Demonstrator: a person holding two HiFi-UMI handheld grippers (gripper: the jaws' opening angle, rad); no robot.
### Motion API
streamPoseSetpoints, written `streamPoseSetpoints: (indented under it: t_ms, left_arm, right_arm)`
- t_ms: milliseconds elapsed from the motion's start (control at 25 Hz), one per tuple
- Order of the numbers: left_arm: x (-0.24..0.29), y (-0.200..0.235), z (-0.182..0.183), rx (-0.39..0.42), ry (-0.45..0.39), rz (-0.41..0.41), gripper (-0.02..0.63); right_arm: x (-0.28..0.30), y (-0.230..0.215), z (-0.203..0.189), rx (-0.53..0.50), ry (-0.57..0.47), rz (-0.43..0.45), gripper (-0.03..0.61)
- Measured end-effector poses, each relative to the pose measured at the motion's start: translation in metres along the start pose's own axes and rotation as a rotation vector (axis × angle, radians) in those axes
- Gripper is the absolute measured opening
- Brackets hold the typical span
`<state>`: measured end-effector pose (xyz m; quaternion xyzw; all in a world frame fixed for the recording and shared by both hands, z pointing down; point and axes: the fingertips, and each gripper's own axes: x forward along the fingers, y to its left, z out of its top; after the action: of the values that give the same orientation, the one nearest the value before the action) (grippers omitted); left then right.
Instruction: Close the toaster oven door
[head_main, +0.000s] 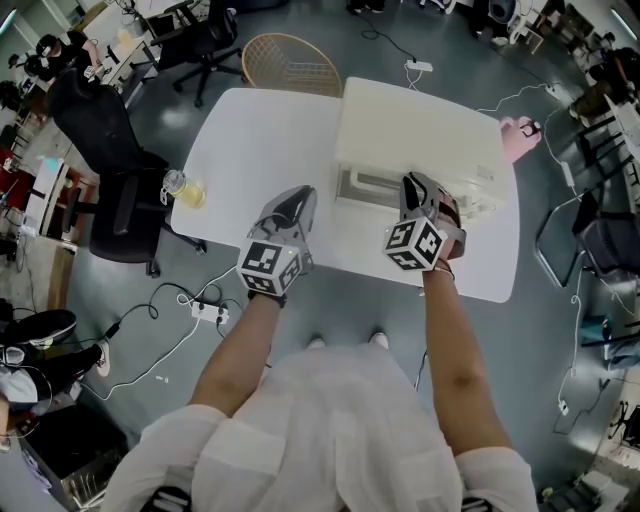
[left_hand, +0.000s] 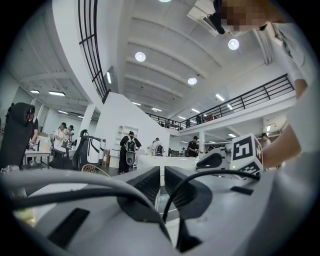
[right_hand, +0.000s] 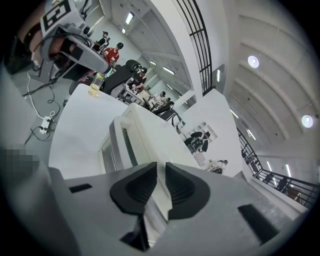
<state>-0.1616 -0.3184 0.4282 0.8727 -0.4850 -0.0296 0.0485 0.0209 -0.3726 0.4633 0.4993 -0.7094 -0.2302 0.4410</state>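
White boxy metal toaster oven (head_main: 420, 140): right gripper (right_hand: 161, 172) clamping pale door handle (right_hand: 156, 207); door (head_main: 378, 185) seeming not fully shut, closing push remaining; left gripper (left_hand: 162, 182) idling, slightly parted, empty.

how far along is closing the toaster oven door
Done: the right hand-held gripper is at the front of the white box-shaped toaster oven. In hand: its jaws grip the oven's white door handle. Left: pushing the glass-windowed door fully shut, if it isn't already flush; I can't tell.

No readable text; only coded square patterns on the left cube (head_main: 270, 266) and right cube (head_main: 415, 245).
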Motion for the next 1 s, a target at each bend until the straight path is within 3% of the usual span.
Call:
streamPoseSetpoints:
  t_ms: [400,760,880,1000]
  left_arm:
    - [-0.017,0.009,0.014,0.023,-0.010,0.031,0.028]
    - [-0.038,0.014,0.031,0.057,-0.028,0.064,0.028]
    - [-0.047,0.010,0.043,0.088,-0.042,0.066,0.028]
    - [-0.060,0.008,0.055,0.103,-0.061,0.072,0.028]
  right_arm:
    - [-0.002,0.000,0.000,0.020,0.017,0.005,0.057]
    - [-0.046,-0.027,0.001,0.368,-0.096,-0.040,0.031]
    - [-0.072,-0.033,0.007,0.544,-0.200,-0.019,0.026]
    - [-0.101,-0.037,0.012,0.656,-0.291,-0.016,0.025]
